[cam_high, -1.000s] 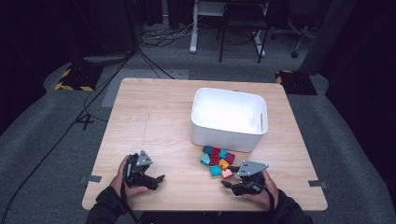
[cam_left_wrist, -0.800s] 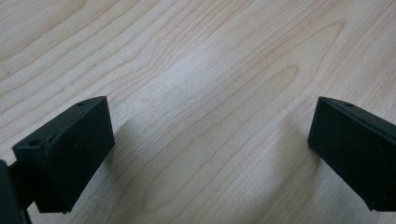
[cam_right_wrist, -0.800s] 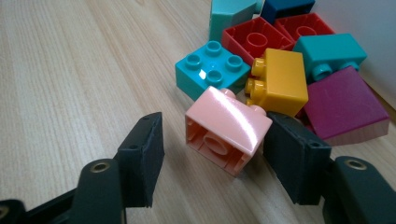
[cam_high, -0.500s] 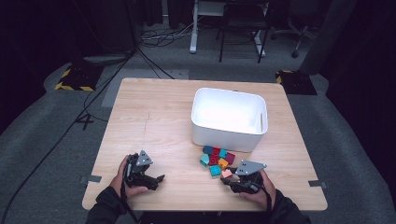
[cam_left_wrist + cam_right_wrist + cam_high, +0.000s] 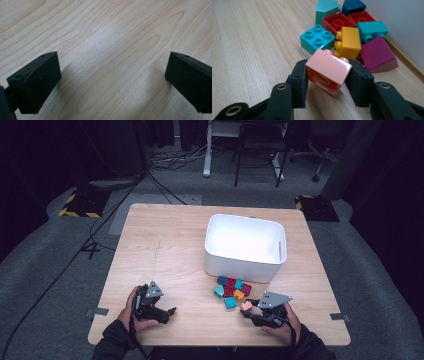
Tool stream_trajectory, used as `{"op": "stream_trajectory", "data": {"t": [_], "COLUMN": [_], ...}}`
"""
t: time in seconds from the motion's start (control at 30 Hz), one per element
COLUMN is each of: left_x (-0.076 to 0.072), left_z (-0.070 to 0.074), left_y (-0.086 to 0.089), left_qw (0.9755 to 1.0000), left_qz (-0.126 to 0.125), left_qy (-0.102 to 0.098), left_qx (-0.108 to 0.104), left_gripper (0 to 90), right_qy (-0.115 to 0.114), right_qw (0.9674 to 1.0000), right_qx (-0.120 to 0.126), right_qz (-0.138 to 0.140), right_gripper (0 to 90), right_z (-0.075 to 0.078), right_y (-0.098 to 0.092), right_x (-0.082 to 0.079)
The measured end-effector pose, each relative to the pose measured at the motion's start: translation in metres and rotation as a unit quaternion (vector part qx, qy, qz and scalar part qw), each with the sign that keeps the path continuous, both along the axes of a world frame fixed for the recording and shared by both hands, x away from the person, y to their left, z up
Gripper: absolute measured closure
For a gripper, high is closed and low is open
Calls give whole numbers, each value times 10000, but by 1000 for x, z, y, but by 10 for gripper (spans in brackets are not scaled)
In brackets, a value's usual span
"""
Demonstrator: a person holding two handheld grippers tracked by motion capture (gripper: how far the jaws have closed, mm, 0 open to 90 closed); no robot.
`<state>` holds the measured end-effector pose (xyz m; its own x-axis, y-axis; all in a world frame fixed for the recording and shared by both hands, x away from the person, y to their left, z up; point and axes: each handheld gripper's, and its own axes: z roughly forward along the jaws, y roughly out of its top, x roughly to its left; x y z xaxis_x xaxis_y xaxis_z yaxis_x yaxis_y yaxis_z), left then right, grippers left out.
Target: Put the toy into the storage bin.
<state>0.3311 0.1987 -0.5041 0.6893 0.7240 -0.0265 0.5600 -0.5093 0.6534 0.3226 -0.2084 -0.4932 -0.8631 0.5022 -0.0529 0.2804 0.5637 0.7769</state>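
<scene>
My right gripper (image 5: 329, 75) is shut on a pink brick (image 5: 328, 71), its two black pads pressed against the brick's sides just above the table; the jaws have just been closing on it. In the high view this gripper (image 5: 250, 309) sits near the table's front right with the pink brick (image 5: 246, 306) at its tip. Just past it lies a pile of bricks (image 5: 231, 289): a cyan one (image 5: 317, 40), a yellow one (image 5: 348, 42), a magenta one (image 5: 375, 53) and red ones (image 5: 337, 23). My left gripper (image 5: 167, 311) rests at the front left, open over bare wood (image 5: 110, 75).
A white bin (image 5: 245, 265) stands behind the brick pile on the wooden table (image 5: 165, 245). The table's front edge runs just under both hands. Cables and chair legs are on the dark floor beyond.
The right gripper's jaws have closed around the pink brick at the near edge of the pile. The left gripper has stayed where it was.
</scene>
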Motion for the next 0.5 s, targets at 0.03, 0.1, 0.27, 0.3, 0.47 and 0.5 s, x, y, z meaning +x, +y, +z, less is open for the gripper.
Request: {"op": "stream_trajectory", "data": {"t": [0.03,0.1,0.27,0.3,0.47,0.5], "left_x": [0,0,0,0,0,0], "left_z": [0,0,0,0,0,0], "left_y": [0,0,0,0,0,0], "left_qw": [10000,10000,10000,10000,10000,10000], "left_qz": [0,0,-1,1,0,1], "left_qy": [-1,0,1,-1,-1,-1], "left_qx": [1,1,1,1,3,1], "left_gripper": [6,6,6,6,6,6], "right_qy": [57,11,-164,-164,-199,-238], "right_qw": [10000,10000,9998,9998,9995,9994], "right_qx": [3,-9,125,94,179,181], "right_qz": [-50,-39,-53,-79,-138,-154], "right_gripper": [546,546,547,546,547,547], "right_z": [1,4,14,15,23,25], "right_y": [-1,-6,-12,-13,-18,-20], "right_x": [-1,0,0,-1,0,0]}}
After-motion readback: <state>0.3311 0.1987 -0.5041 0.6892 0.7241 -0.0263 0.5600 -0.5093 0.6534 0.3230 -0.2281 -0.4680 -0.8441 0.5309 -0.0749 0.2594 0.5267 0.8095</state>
